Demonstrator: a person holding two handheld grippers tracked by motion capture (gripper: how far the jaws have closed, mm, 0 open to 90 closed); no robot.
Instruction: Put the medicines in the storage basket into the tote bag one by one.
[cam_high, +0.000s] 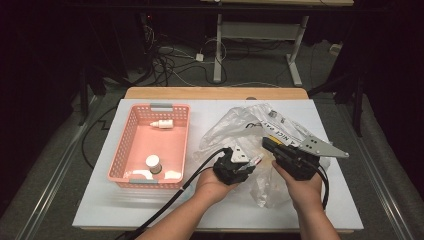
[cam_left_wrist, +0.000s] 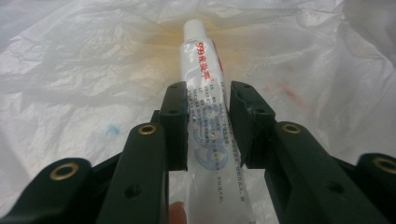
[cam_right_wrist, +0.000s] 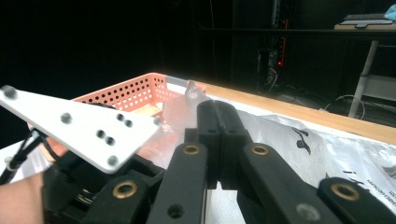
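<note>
A pink perforated basket (cam_high: 131, 150) sits on the left part of the white desk (cam_high: 100, 200). Inside it, a small white dropper bottle (cam_high: 162, 123) lies on its side near the far wall, and a small round jar (cam_high: 153, 164) stands near the front wall. Beyond the desk, cables (cam_high: 170, 65) sprawl across the floor beside a metal table frame (cam_high: 295, 55).

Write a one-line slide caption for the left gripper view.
Left tongs clamp a white ointment tube, cap pointing away, above a crumpled translucent plastic bag.
</note>
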